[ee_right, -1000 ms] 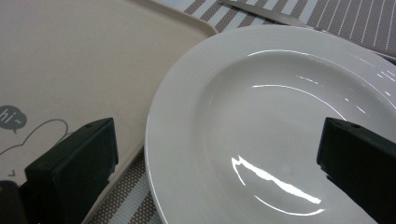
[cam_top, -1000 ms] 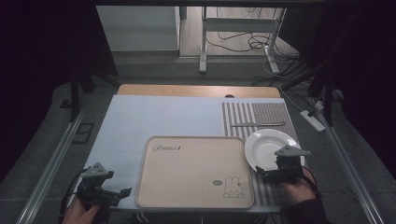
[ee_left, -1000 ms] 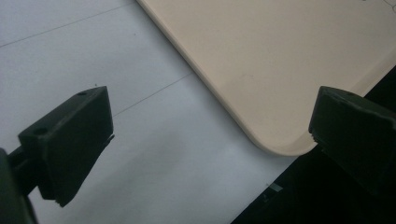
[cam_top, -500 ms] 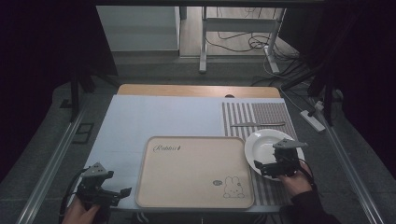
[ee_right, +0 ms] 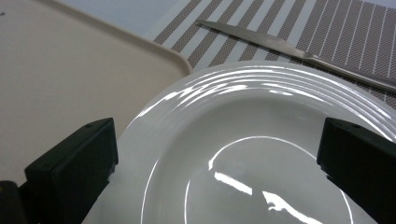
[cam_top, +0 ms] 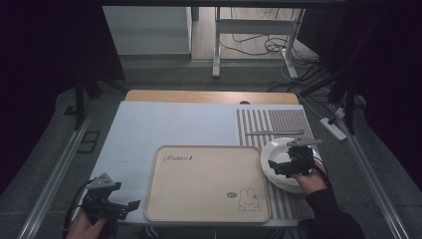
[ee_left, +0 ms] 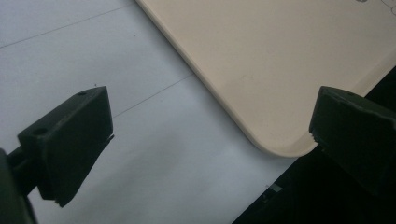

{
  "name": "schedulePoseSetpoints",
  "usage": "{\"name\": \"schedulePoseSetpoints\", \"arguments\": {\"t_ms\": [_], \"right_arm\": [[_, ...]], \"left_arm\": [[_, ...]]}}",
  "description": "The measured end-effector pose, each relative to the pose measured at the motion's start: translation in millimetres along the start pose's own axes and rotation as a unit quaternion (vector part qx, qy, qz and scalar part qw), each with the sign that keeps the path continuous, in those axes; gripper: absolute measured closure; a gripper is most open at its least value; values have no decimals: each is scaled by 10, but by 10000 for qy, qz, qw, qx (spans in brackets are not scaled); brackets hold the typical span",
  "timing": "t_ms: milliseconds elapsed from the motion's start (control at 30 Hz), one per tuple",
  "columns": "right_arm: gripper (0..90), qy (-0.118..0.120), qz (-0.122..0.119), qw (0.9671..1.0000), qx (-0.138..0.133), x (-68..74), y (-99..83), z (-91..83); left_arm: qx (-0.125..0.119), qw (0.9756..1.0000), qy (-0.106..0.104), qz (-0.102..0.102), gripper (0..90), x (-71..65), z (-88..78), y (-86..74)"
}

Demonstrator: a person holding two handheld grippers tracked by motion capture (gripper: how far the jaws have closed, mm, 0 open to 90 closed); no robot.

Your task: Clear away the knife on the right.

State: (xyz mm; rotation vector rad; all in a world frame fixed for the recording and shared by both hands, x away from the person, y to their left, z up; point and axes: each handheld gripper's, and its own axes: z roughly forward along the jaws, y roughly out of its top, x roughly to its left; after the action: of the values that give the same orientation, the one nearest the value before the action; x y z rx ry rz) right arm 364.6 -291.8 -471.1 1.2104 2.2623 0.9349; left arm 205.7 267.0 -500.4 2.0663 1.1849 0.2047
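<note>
A beige tray point(cam_top: 206, 181) with a rabbit print lies at the table's front middle. A white plate point(cam_top: 275, 154) rests on the striped mat point(cam_top: 283, 122) right of the tray, with a table knife point(cam_top: 273, 132) lying just beyond it. My right gripper point(cam_top: 278, 166) hovers over the plate, open; the right gripper view has the plate point(ee_right: 261, 154) spread between its jaws and the knife point(ee_right: 289, 49) past it. My left gripper point(cam_top: 130, 205) sits open at the front left, beside the tray's near corner point(ee_left: 275, 140), nothing between its fingers.
A pale blue sheet point(cam_top: 164, 127) covers the table's left and middle. The table's front edge point(ee_left: 289, 186) drops off just beyond the tray corner. Metal rails point(cam_top: 54, 169) flank both sides. Cables and a power strip point(cam_top: 332, 127) lie on the floor at the right.
My right gripper has moved left and forward, from the plate's right edge to over its middle. The left gripper has barely shifted.
</note>
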Motion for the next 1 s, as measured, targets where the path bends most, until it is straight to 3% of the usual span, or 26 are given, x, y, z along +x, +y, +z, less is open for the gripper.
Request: {"name": "schedulePoseSetpoints", "arguments": {"t_ms": [300, 1000], "right_arm": [[0, -100, 46, 9999, 71, -99, 116, 113], [0, -436, 251, 9983, 284, -485, 427, 443]], "left_arm": [[-7, 10000, -4, 0, 7, 1, -1, 0], [-17, 10000, -35, 2, 4, 8, -2, 4]]}}
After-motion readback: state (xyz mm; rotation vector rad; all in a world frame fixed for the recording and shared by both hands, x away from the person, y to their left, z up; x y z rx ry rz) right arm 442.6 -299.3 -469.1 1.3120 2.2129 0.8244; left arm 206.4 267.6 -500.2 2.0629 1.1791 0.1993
